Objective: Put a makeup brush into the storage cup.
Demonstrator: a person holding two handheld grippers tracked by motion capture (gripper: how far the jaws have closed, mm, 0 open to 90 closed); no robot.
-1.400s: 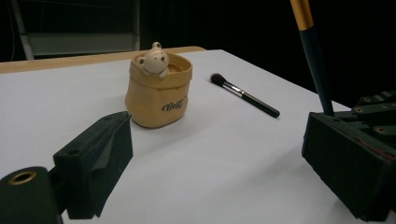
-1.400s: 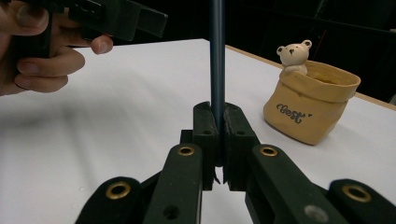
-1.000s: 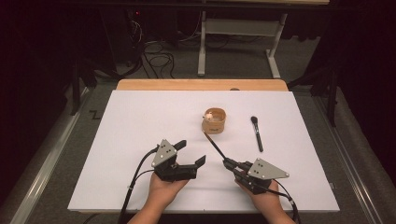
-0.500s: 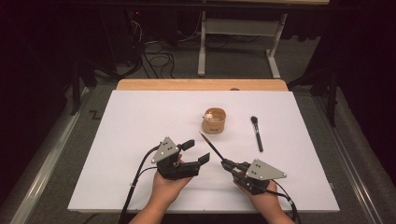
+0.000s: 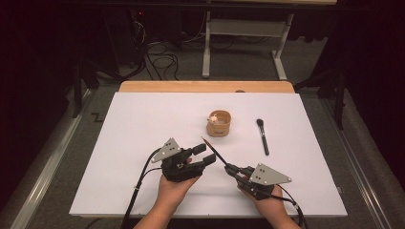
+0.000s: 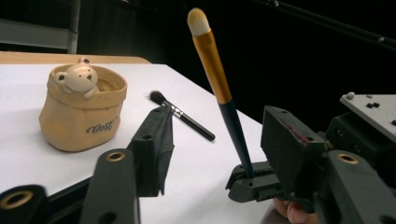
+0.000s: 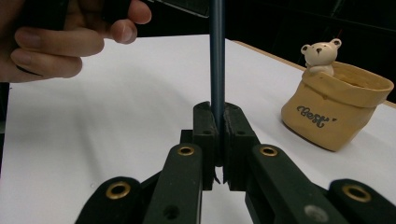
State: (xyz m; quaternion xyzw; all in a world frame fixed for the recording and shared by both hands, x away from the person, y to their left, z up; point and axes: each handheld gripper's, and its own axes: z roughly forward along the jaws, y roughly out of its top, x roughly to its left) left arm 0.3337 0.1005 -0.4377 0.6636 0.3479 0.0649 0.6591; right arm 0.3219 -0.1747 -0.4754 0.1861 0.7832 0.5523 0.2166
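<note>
My right gripper (image 5: 230, 168) is shut on the dark handle of a thin makeup brush (image 5: 213, 150). The brush has a gold ferrule (image 6: 212, 60) and a pale tip, and it slants up and away toward the cup. In the right gripper view the handle (image 7: 217, 70) is pinched between the closed pads. My left gripper (image 5: 204, 154) sits just left of the brush. Its jaws have just been closing; they stand half apart, the brush is in the gap in the left gripper view, and no pad touches it. A tan bear cup (image 5: 219, 123) stands beyond.
A black powder brush (image 5: 262, 136) lies on the white mat (image 5: 133, 124) to the right of the cup. A wooden strip (image 5: 191, 86) borders the mat's far side. Dark floor with cables and a frame lies beyond the table.
The left gripper's jaws have narrowed around the brush. Both hands have stayed where they were, and the right gripper keeps its hold on the brush.
</note>
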